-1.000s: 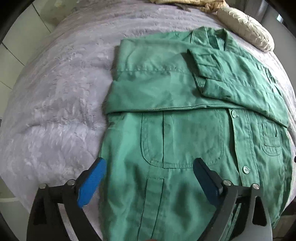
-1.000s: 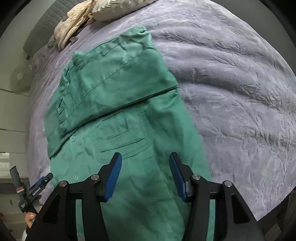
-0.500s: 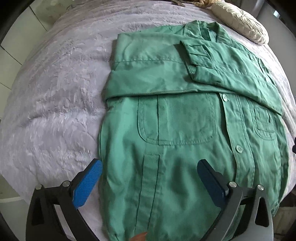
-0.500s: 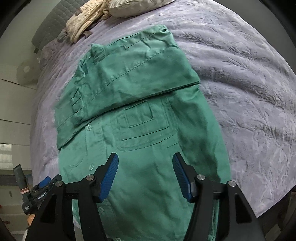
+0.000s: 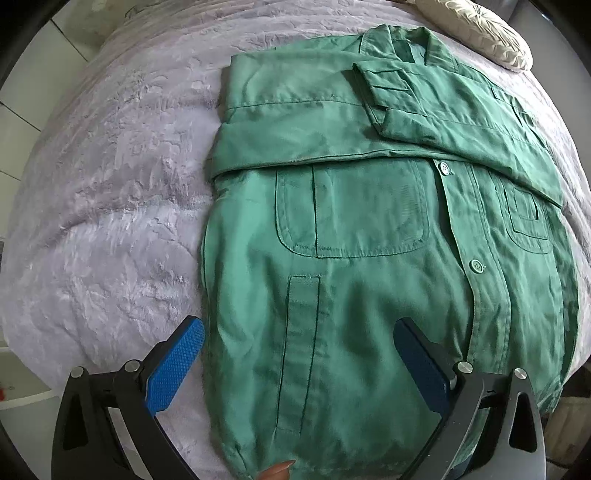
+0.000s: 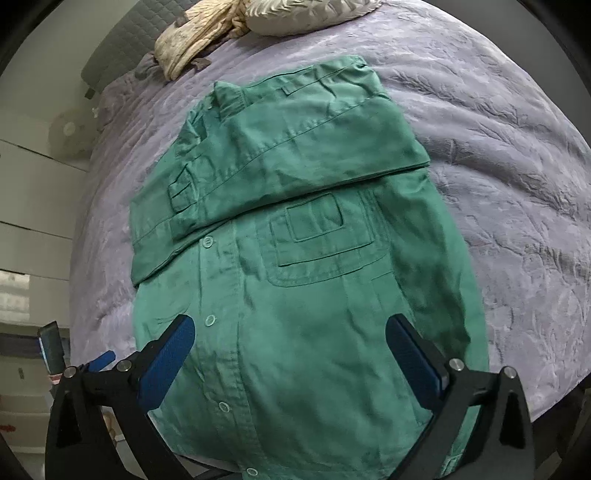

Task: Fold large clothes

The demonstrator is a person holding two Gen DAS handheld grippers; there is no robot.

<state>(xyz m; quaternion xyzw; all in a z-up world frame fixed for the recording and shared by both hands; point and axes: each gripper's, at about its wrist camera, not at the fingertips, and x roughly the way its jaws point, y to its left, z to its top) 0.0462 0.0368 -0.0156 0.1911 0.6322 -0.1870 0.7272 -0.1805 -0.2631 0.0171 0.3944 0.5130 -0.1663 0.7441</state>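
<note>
A large green button-up jacket (image 5: pixel 354 229) lies face up on a lilac bedspread (image 5: pixel 110 192), both sleeves folded across its chest. It also shows in the right wrist view (image 6: pixel 306 258). My left gripper (image 5: pixel 299 354) is open and empty, hovering over the jacket's lower left part near the hem. My right gripper (image 6: pixel 291 354) is open and empty, hovering over the jacket's lower right part. A fingertip (image 5: pixel 279 470) shows at the hem in the left wrist view.
A cream pillow (image 5: pixel 484 29) lies beyond the collar. A beige cloth (image 6: pixel 192 40) and the pillow (image 6: pixel 306 14) lie at the head of the bed. The bedspread (image 6: pixel 498 155) spreads wide to the right. The bed's near edge is under both grippers.
Both grippers have pulled back toward the hem, so more of the jacket shows. The right gripper's jaws have opened wider. The jacket has not moved.
</note>
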